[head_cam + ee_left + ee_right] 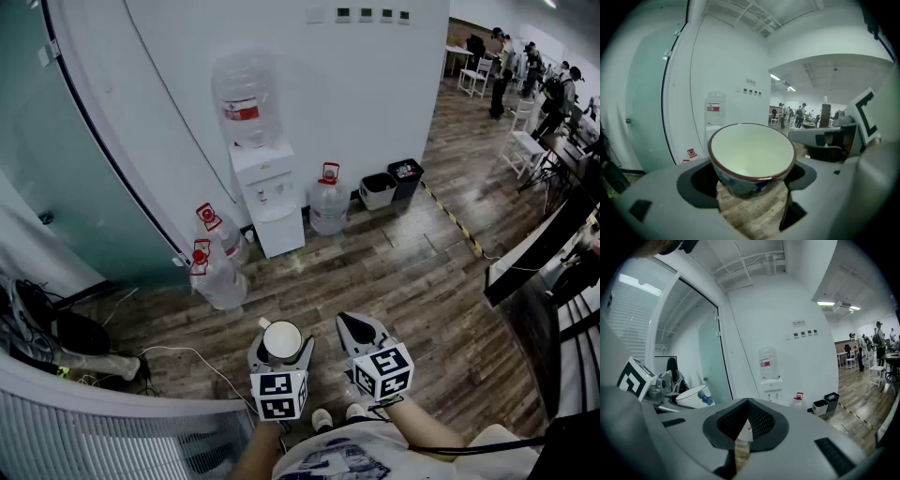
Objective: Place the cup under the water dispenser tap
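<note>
A white cup (282, 339) with a dark red rim and blue pattern sits upright between the jaws of my left gripper (281, 345), which is shut on it. In the left gripper view the cup (752, 154) fills the middle, both jaws pressed against its sides. The white water dispenser (270, 199) with a clear bottle (247, 98) on top stands against the wall, well ahead across the wood floor. My right gripper (360, 330) is beside the left one, shut and empty. The right gripper view shows the dispenser (771, 385) far off and the cup (693, 396) at left.
Spare water bottles (217, 274) (329, 202) stand on the floor on both sides of the dispenser. Two bins (378, 190) (406, 177) sit to its right. A glass partition (66, 187) and cables (178, 354) are at left. Desks and people are at far right.
</note>
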`<state>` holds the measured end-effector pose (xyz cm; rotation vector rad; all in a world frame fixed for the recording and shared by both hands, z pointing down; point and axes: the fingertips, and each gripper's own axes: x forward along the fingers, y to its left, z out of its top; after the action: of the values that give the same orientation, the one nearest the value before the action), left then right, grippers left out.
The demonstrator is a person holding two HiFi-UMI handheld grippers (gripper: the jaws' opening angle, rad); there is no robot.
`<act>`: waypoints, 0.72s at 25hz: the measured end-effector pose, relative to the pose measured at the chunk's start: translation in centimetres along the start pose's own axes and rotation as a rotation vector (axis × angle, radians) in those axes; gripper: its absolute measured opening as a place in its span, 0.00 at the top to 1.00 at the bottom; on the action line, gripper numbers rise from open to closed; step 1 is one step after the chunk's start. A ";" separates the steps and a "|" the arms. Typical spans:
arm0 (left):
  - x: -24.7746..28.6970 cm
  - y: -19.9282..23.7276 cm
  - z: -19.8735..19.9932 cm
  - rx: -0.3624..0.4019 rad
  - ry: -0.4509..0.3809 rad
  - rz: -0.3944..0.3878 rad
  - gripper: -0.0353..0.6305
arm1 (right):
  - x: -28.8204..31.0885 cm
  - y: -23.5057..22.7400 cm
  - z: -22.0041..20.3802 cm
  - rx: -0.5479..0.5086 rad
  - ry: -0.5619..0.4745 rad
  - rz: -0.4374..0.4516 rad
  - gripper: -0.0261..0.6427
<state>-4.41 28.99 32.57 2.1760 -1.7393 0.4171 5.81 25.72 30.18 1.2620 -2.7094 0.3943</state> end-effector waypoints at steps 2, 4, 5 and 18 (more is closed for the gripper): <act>-0.7 -0.9 0.3 0.015 -0.008 0.001 0.30 | -1.0 0.5 0.0 0.000 -0.008 0.003 0.93; -1.2 -1.8 0.6 0.025 -0.018 0.001 0.30 | -1.8 0.8 0.0 -0.002 -0.015 0.006 0.93; -1.3 -2.2 0.7 0.027 -0.022 0.001 0.30 | -2.2 0.8 0.0 -0.002 -0.019 0.007 0.93; -0.5 -6.0 0.5 0.025 0.000 0.013 0.30 | -5.1 -2.3 -0.2 0.005 -0.024 0.024 0.93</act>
<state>1.33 30.44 31.54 2.1830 -1.7581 0.4437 10.84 28.14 29.64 1.2443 -2.7477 0.3916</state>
